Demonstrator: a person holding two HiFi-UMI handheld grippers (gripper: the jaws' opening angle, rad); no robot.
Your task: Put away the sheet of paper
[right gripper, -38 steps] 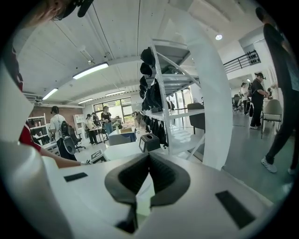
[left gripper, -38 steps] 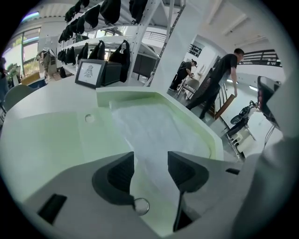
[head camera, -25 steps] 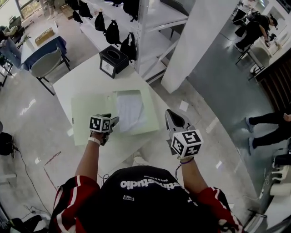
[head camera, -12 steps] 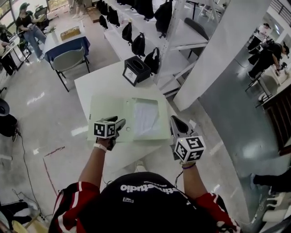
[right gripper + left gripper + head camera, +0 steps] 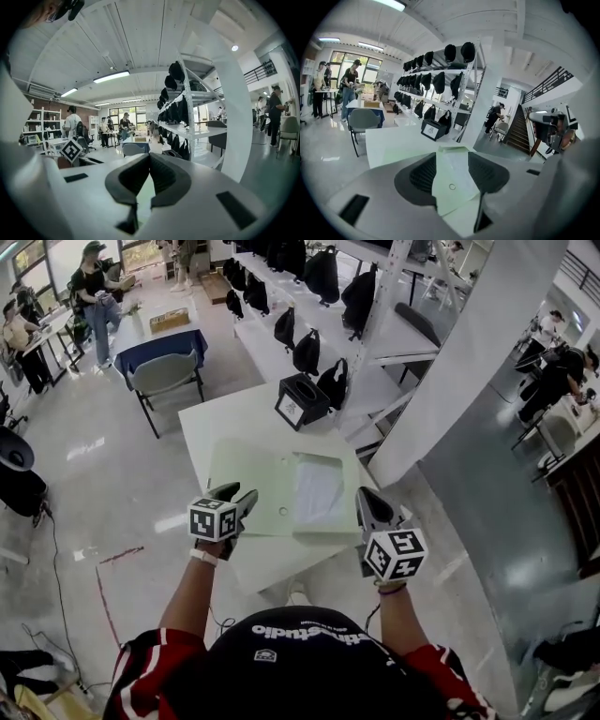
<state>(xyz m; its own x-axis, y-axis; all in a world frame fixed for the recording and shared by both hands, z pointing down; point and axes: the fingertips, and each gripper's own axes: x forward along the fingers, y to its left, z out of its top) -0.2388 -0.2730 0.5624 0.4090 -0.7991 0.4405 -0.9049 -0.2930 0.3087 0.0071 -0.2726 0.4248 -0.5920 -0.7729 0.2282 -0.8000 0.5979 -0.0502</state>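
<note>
A pale green folder (image 5: 255, 474) lies open on the white table (image 5: 211, 423). The white sheet of paper (image 5: 319, 491) rests on its right half. My left gripper (image 5: 246, 496) hovers at the folder's near left edge, its jaws apart and empty. In the left gripper view that gripper (image 5: 452, 160) frames the paper (image 5: 457, 164) and the folder (image 5: 410, 150) between its fingers. My right gripper (image 5: 365, 496) hangs by the folder's near right corner. In the right gripper view its (image 5: 148, 159) pads meet at the tips, with nothing visible between them.
A black box (image 5: 302, 399) stands on the table's far edge beyond the folder. Shelving (image 5: 375, 324) hung with black bags and a white pillar (image 5: 459, 362) rise to the right. A grey chair (image 5: 164, 376), a blue-covered table (image 5: 159, 338) and several people are at the far left.
The head view has shifted, so the table sits further right and higher. My left gripper has drawn back from the folder's middle to its near edge. The paper and folder lie as before.
</note>
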